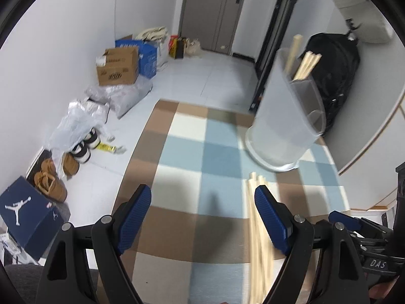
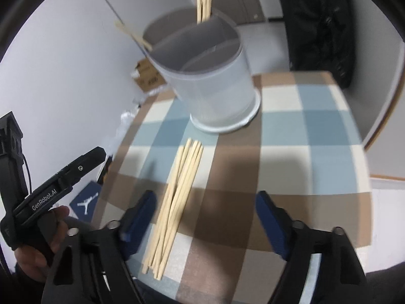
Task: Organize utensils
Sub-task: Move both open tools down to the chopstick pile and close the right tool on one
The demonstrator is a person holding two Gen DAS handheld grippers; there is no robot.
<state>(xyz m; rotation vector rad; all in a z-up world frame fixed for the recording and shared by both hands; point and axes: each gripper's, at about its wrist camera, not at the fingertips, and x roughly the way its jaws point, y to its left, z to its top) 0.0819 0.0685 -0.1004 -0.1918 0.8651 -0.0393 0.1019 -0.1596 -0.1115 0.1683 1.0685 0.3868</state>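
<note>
A checkered tablecloth (image 2: 303, 131) covers the table in a white-walled room with boxes on the floor. A translucent divided holder (image 2: 215, 88) stands on it, already containing several chopsticks (image 2: 203, 2). Just in front of the holder lies a loose chopstick bundle (image 2: 174, 202), not yet sorted. The left gripper (image 1: 202, 210) and right gripper (image 2: 205, 217) both hover spread and empty, so the job looks partly done.

The loose chopsticks (image 1: 255, 240) smear into a pale streak on the left side, their near ends lost past the bottom edge. The holder (image 2: 215, 88) is soft with blur; I can't count the sticks standing inside it. The left tongs (image 2: 60, 177) are cut off by the frame's left edge.
</note>
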